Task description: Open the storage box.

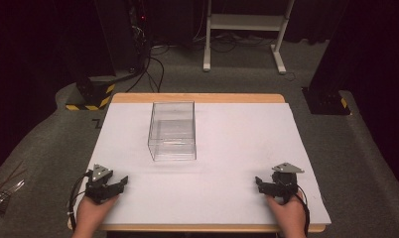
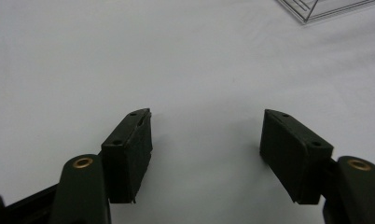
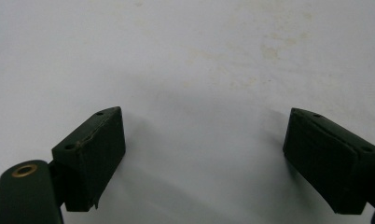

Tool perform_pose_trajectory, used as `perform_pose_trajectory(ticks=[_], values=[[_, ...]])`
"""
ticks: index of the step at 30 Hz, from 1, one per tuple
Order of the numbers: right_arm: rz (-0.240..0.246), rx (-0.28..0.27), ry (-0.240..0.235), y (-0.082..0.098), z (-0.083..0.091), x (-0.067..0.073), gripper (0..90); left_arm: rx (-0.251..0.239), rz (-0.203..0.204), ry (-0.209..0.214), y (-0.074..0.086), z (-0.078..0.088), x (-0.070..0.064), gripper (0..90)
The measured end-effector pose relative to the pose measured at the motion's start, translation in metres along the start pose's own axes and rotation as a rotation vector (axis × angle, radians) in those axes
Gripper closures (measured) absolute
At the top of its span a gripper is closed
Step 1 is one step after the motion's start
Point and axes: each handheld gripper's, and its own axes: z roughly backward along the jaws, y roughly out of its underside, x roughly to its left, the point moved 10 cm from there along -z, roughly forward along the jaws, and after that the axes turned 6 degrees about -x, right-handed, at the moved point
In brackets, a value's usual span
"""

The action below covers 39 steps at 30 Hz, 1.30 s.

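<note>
Looks like a lab or test room, not anybody's home: dark curtains (image 1: 371, 44) all around, grey carpet (image 1: 48, 148), cables (image 1: 148, 59) snaking over the floor to a black stand with yellow-black hazard tape (image 1: 91, 96), and a white-topped table (image 1: 247, 148) in the middle.
</note>
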Motion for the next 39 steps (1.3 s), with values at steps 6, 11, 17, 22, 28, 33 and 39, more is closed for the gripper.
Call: perform_pose_trajectory(ticks=[6,11,17,22,28,33,39], values=[[-0.001,0.0,-0.001,0.0,0.0,0.0,12.7,0.0,0.002,0.003,0.0,0.0,0.0,33.8],[-0.001,0.0,-0.001,0.0,0.0,0.0,12.7,0.0,0.002,0.004,0.0,0.0,0.0,33.6],[0.0,0.0,0.0,0.0,0.0,0.0,12.7,-0.002,0.0,-0.003,0.0,0.0,-0.001,33.2],[0.001,0.0,0.0,0.0,0.0,0.0,12.7,-0.001,0.001,-0.008,0.0,0.0,-0.001,33.2],[0.001,-0.001,0.0,0.0,0.0,0.0,12.7,0.013,-0.012,-0.005,-0.001,0.001,-0.001,33.8],[0.001,0.0,0.0,0.0,0.0,0.0,12.7,0.02,-0.001,-0.015,-0.003,0.003,-0.001,36.2],[0.001,-0.001,0.0,0.0,0.0,0.0,12.7,-0.036,0.016,0.028,-0.012,0.011,-0.006,33.6]])
